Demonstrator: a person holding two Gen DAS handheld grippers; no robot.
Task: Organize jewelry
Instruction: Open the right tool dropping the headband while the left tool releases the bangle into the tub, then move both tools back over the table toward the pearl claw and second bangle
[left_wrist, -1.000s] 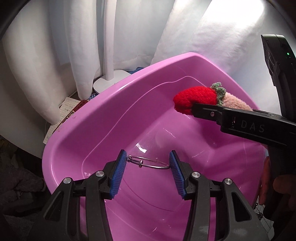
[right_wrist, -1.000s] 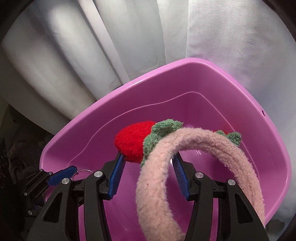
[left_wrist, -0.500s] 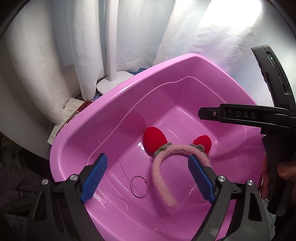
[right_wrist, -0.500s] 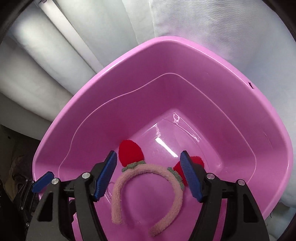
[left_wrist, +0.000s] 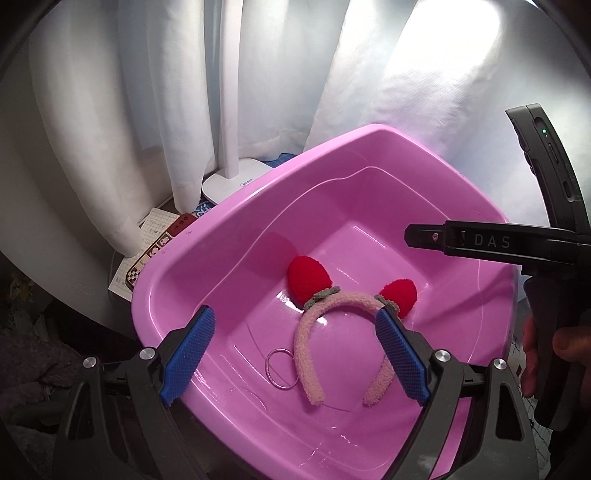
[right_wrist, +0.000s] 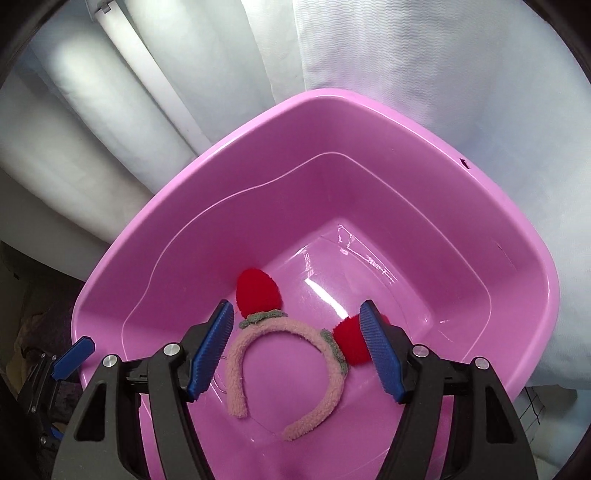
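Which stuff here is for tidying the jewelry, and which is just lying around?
For the job:
tub
headband
bangle

Lying about:
lamp base
papers
curtain

One pink basin (left_wrist: 236, 229). Inside it: one fuzzy pink headband (left_wrist: 306, 332) carrying two red strawberry ears (left_wrist: 308, 277), and one thin metal bangle (left_wrist: 277, 367). Two grippers, two blue pads (left_wrist: 188, 354) each. One white lamp base (left_wrist: 232, 179).
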